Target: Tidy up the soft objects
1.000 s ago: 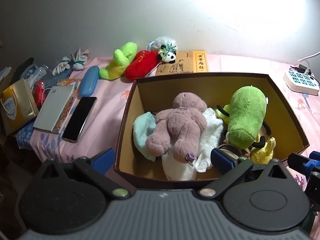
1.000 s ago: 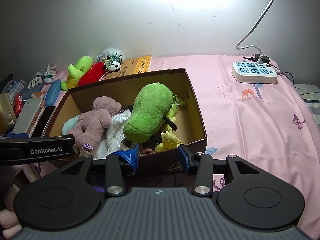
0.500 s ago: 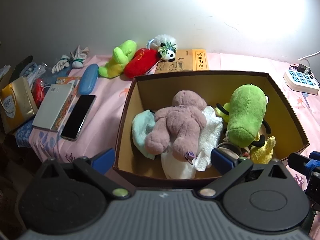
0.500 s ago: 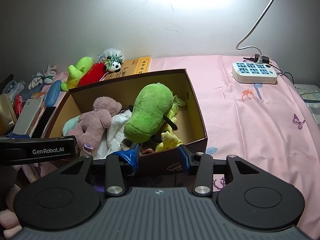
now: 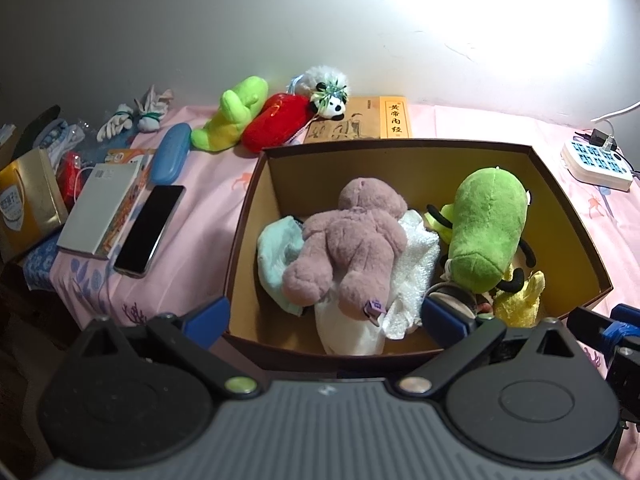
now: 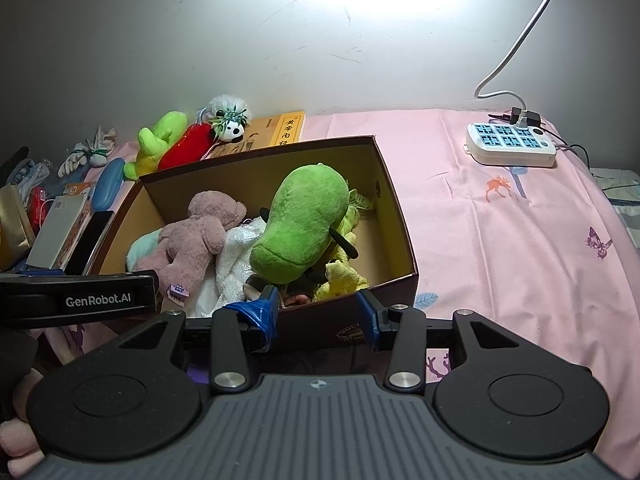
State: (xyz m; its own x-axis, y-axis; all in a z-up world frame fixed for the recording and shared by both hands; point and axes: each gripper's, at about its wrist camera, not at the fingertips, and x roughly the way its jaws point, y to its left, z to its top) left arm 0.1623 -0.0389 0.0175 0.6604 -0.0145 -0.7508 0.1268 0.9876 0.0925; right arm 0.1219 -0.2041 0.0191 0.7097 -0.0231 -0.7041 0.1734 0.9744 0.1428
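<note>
Pink bedsheet (image 6: 500, 240), both grippers (image 5: 324, 316) (image 6: 318, 308) angled downward at box (image 6: 394, 216), jaws spread, apparently empty.

- A lived-in room of a home, seemingly a bedroom: a pink sheet (image 6: 500, 240) printed with deer, butterflies and leaves covers the whole surface ahead of the grippers.
- A plain, scuffed white wall (image 6: 240, 40) rises directly behind it, lit by a bright glare from above.
- Far right of the right gripper, a white power strip (image 6: 512, 146) lies on the sheet with a cable running up the wall.
- Left of the left gripper sit personal odds and ends: a phone (image 5: 150, 230), a blue glasses case (image 5: 170, 154), a book (image 5: 360, 122) with Chinese characters on its cover.
- Straight ahead, a cardboard box (image 5: 560, 200) holds plush toys.
</note>
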